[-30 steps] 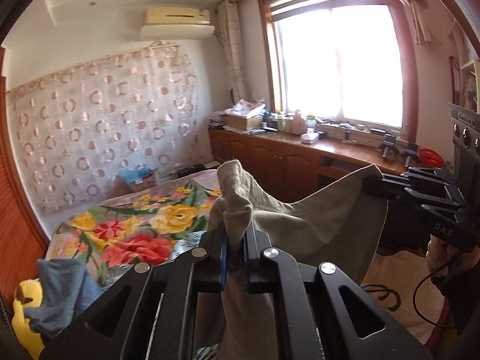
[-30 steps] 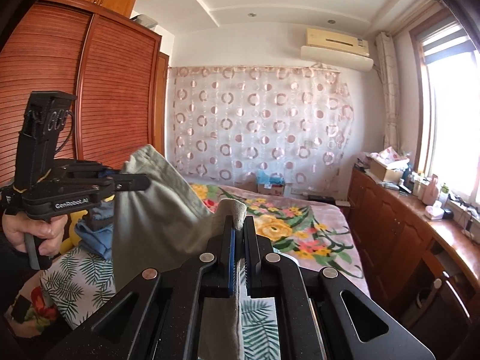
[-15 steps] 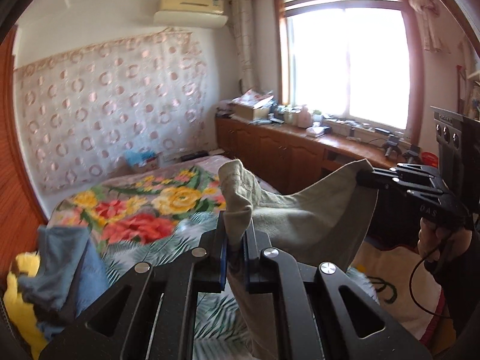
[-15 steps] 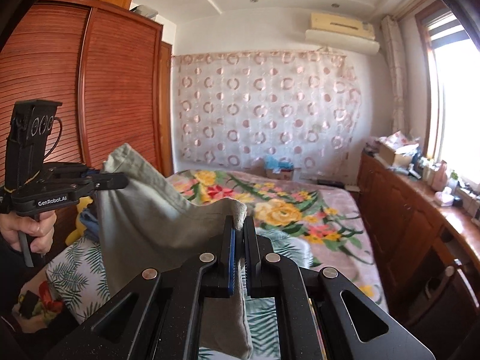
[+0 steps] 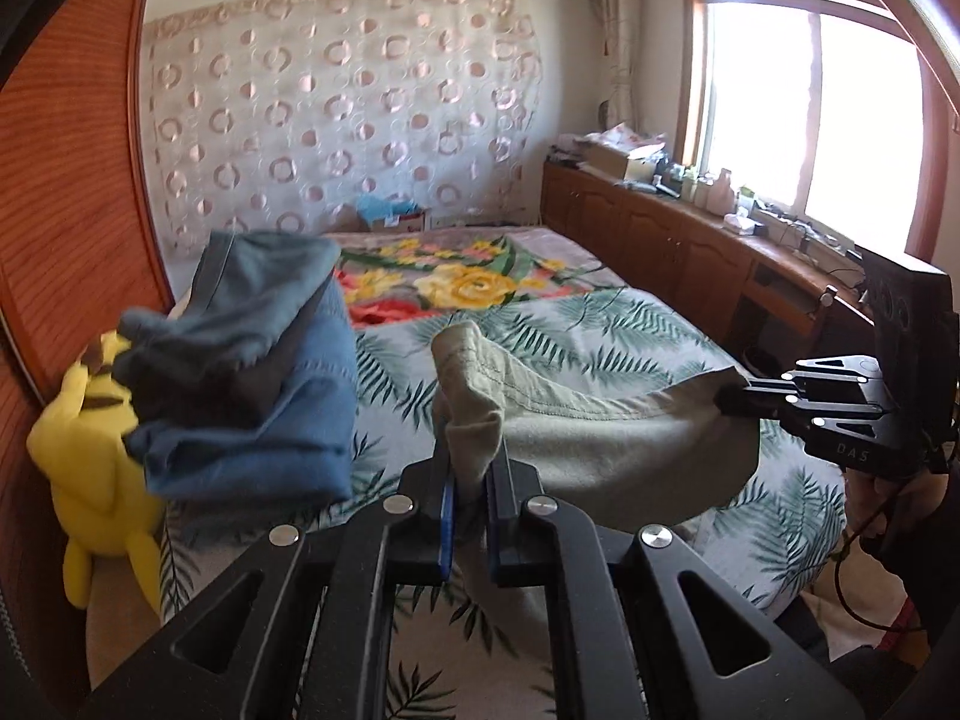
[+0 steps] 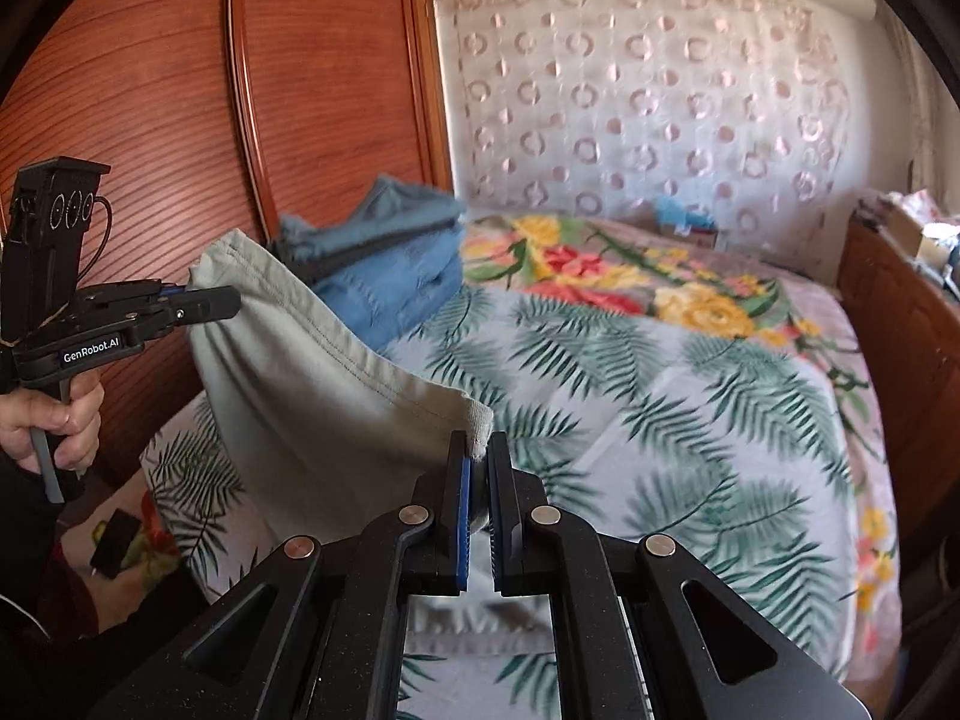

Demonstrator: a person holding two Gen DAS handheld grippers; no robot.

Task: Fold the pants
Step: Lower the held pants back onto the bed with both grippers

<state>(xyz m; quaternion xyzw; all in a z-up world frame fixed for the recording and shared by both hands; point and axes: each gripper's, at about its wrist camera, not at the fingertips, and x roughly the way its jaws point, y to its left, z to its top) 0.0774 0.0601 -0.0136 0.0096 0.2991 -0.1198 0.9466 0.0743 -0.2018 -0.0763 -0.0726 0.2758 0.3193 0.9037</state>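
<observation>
Left wrist view
Left gripper [image 5: 467, 504]: clamped on a bunched corner of the grey-green pants [image 5: 576, 426], held above the bed [image 5: 630, 336].
Right gripper [image 5: 735, 394]: pinching the far corner; the hem sags between the two.
Risk: the thick wad could creep out of the jaws if the cloth is pulled taut.
Neighbour: the stack of blue clothes [image 5: 252, 372] sits close on the left; a swinging pant leg could drag it over.

Right wrist view
Right gripper [image 6: 477, 480]: closed on only a thin edge of the pants [image 6: 312, 396].
Risk: so little cloth is held that a tug may free it, and the fold would land skewed on the bed [image 6: 690, 420].
</observation>
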